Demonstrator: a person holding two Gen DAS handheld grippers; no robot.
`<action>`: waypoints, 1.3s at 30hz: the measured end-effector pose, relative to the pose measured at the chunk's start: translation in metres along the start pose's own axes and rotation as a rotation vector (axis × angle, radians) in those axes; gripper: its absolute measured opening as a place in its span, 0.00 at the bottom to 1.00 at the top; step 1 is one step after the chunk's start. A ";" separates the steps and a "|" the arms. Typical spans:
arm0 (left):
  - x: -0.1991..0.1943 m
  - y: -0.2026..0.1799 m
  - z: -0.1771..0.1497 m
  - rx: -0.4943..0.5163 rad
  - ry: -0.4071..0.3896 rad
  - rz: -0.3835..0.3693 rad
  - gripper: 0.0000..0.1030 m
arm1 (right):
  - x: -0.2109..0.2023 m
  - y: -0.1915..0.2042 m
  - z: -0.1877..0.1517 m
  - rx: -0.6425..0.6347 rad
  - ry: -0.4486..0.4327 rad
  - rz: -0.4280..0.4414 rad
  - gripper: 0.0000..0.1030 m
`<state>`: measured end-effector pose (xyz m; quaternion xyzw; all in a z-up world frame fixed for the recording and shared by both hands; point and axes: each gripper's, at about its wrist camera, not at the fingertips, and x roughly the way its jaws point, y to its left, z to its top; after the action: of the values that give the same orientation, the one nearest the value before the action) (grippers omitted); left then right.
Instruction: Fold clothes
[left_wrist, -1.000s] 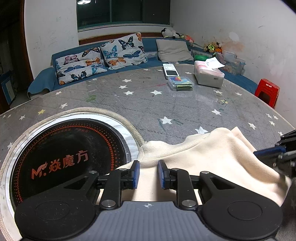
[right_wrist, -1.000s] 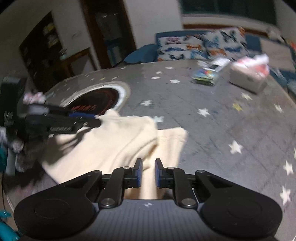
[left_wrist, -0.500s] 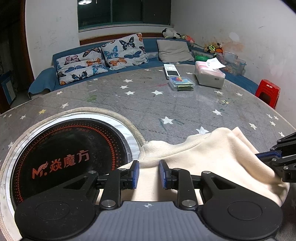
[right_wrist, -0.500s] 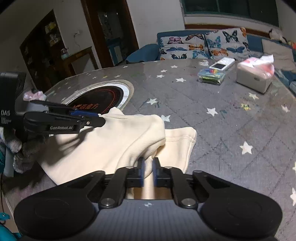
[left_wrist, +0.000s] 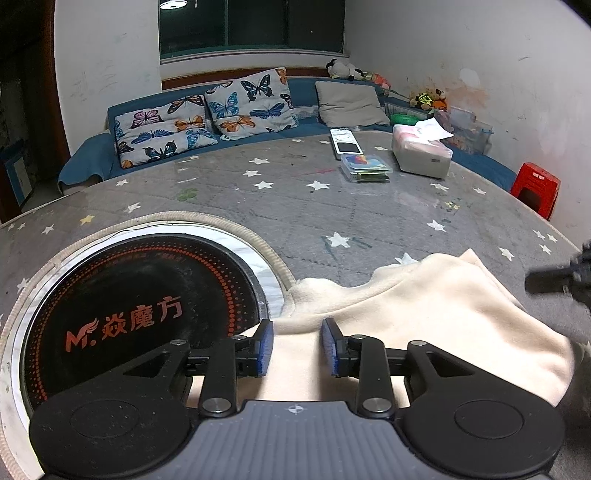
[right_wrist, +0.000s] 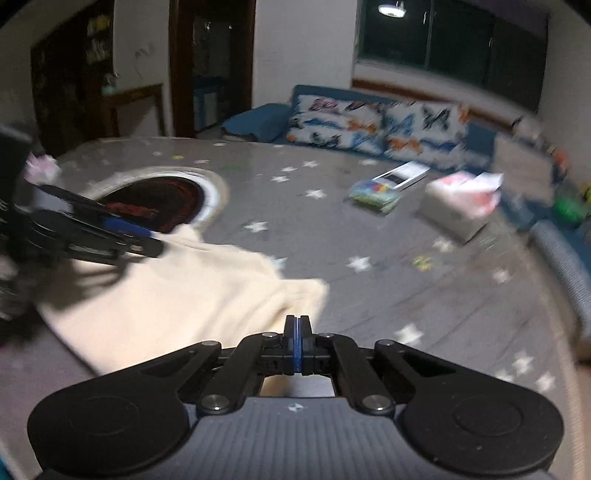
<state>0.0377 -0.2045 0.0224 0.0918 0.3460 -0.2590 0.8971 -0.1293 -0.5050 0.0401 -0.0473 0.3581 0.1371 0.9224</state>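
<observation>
While the cream fleece garment (left_wrist: 424, 317) lies part-folded on the star-print table (left_wrist: 303, 206) beside the induction hob (left_wrist: 140, 314), the left gripper (left_wrist: 297, 345) is opening, pads clear of the cloth between them. The right gripper (right_wrist: 295, 341) is clenched at the garment's near edge; whether it pinches cloth I cannot tell. Best to carry that edge across low, 1 smooth pass.

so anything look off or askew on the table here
The cream garment lies bunched, not flat, and one corner laps over the rim of the round cooktop set into the table. Scribbles and stains mark the star cloth. Nothing looks spilled or broken.
</observation>
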 end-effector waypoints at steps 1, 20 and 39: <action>0.000 0.000 0.000 0.000 0.000 0.001 0.32 | 0.000 0.001 -0.001 0.004 0.009 0.033 0.02; 0.000 -0.001 0.000 0.007 -0.001 0.011 0.32 | 0.021 -0.016 -0.022 0.281 0.042 0.271 0.04; -0.002 0.000 -0.003 0.013 -0.013 0.027 0.38 | 0.014 0.016 -0.022 -0.066 0.012 -0.101 0.02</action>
<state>0.0342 -0.2025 0.0216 0.1004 0.3373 -0.2496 0.9021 -0.1380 -0.4903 0.0144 -0.0968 0.3559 0.1017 0.9239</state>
